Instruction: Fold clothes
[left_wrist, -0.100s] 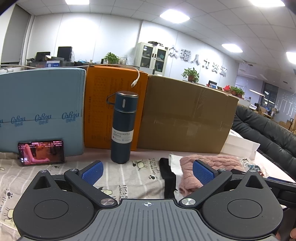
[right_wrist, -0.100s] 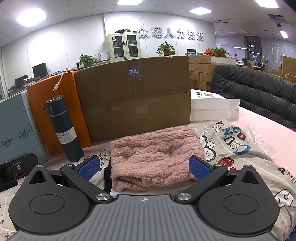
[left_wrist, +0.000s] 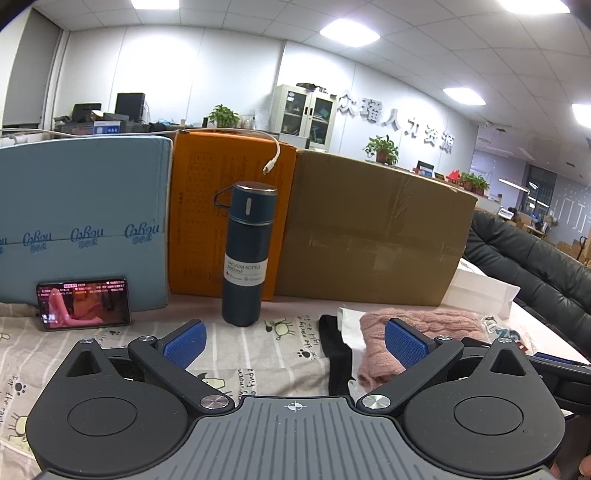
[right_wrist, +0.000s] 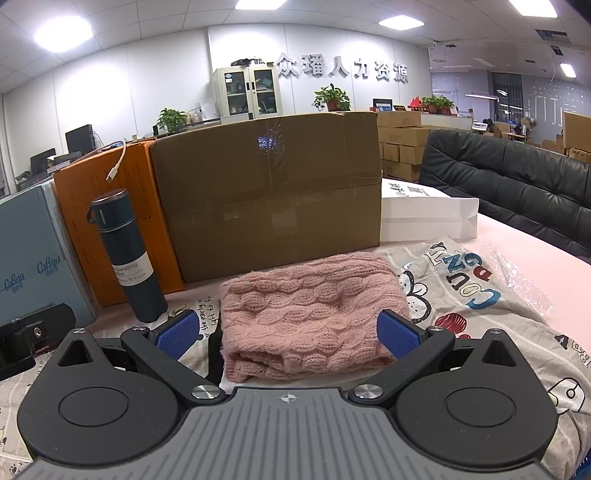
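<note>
A folded pink cable-knit sweater (right_wrist: 310, 314) lies on the table right in front of my right gripper (right_wrist: 288, 336), which is open and empty with its blue pads either side of the near edge. The sweater also shows in the left wrist view (left_wrist: 424, 325), right of a black garment (left_wrist: 338, 354) and a white one. A grey cartoon-print garment (right_wrist: 480, 295) lies spread to the right. My left gripper (left_wrist: 295, 341) is open and empty above the printed cloth (left_wrist: 258, 343).
A dark blue vacuum bottle (left_wrist: 247, 258) stands at the back beside a phone (left_wrist: 83, 308) with a lit screen. Blue (left_wrist: 81, 221), orange (left_wrist: 207, 221) and brown (left_wrist: 369, 229) boxes wall the back. A white paper bag (right_wrist: 424, 218) and a clear plastic wrapper (right_wrist: 517, 280) lie right.
</note>
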